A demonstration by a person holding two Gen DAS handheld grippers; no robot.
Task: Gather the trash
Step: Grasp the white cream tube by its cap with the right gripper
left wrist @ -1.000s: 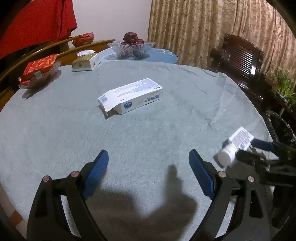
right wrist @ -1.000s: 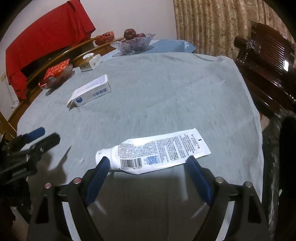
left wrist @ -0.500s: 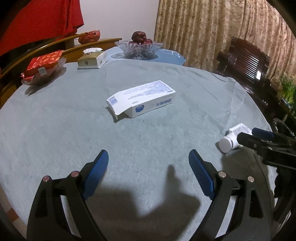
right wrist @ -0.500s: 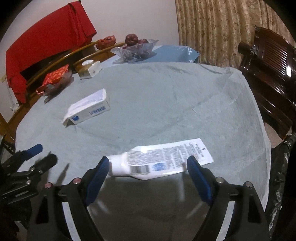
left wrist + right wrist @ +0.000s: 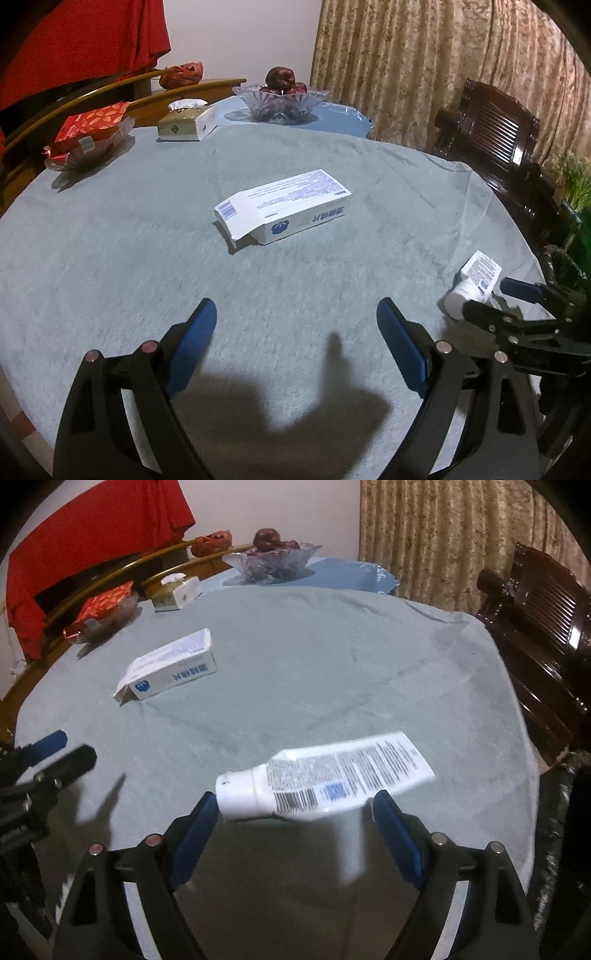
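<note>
A white tube (image 5: 325,779) is lying between the spread fingers of the right gripper (image 5: 295,812), showing a barcode and unreadably small print. The left gripper (image 5: 295,328) is hanging released over the grey tablecloth (image 5: 110,258), with a white carton (image 5: 284,210) bearing a blue emblem and blurred characters lying beyond.

My left gripper (image 5: 295,332) points down and forward over the desk (image 5: 110,258), its blue fingers (image 5: 192,343) spread wide with nothing between them. My right gripper (image 5: 295,819) sits at its three o'clock, also tilted downward, blue fingers (image 5: 397,834) equally wide. A white tube (image 5: 325,779) lies across that gap near the tips; I can't tell whether the pads touch it.
</note>
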